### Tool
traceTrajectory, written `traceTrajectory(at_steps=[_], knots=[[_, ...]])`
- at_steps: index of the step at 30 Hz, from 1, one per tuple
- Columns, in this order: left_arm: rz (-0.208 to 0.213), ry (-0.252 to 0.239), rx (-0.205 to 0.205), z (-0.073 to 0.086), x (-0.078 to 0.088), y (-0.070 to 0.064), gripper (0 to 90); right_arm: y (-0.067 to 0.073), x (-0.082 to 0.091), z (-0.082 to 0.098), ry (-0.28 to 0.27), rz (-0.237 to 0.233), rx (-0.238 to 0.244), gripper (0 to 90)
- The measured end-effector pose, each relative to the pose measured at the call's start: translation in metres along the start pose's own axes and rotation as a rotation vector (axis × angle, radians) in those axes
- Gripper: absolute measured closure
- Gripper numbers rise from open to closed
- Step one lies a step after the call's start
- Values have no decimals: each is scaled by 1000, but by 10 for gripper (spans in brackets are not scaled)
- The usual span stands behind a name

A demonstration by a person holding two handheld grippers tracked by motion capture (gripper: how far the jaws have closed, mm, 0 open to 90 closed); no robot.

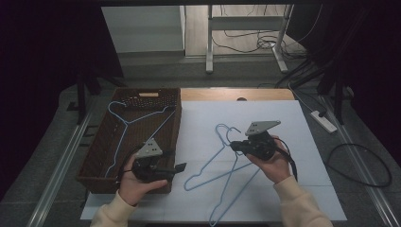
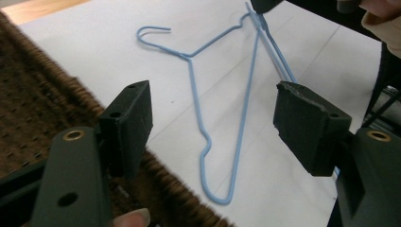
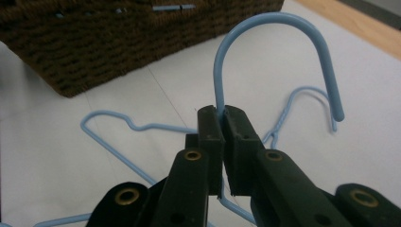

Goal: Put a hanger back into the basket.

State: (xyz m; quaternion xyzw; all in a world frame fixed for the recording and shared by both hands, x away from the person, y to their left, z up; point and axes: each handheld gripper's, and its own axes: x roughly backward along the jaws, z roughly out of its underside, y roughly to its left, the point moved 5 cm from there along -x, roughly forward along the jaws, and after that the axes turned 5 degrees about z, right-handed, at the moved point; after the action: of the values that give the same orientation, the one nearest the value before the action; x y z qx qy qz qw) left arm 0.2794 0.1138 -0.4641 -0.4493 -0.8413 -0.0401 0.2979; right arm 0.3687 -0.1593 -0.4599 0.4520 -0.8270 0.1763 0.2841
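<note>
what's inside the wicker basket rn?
One blue wire hanger lies in the brown basket, hook toward the far left corner. The left gripper and the hand holding it cover the near right corner, so anything lying there is hidden.

Basket (image 1: 94, 156) left on table; one hanger (image 1: 124, 124) inside. Two hangers (image 1: 222, 175) crossed on sheet (image 1: 302, 142), right of basket.

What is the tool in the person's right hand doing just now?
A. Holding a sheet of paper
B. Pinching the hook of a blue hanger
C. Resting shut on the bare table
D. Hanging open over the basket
B. In the right gripper view the right tool has its jaws closed on the neck of a blue hanger, whose hook curves up above them; the left tool is open by the basket.
</note>
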Motion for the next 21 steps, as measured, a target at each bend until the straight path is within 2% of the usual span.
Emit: traceTrajectory(at_steps=[2,12,18,21], knots=[[10,7,-8,-2,-4,-4,296,1,5,-2,-30,-12,-3,866],[67,43,-32,-12,-29,-24,296,8,18,-9,-99,-33,-8,866],[99,67,-35,-15,-43,-33,292,9,21,-12,-126,-40,-25,865],[118,80,-25,-15,-52,-35,292,8,22,-14,-138,-29,-43,866]])
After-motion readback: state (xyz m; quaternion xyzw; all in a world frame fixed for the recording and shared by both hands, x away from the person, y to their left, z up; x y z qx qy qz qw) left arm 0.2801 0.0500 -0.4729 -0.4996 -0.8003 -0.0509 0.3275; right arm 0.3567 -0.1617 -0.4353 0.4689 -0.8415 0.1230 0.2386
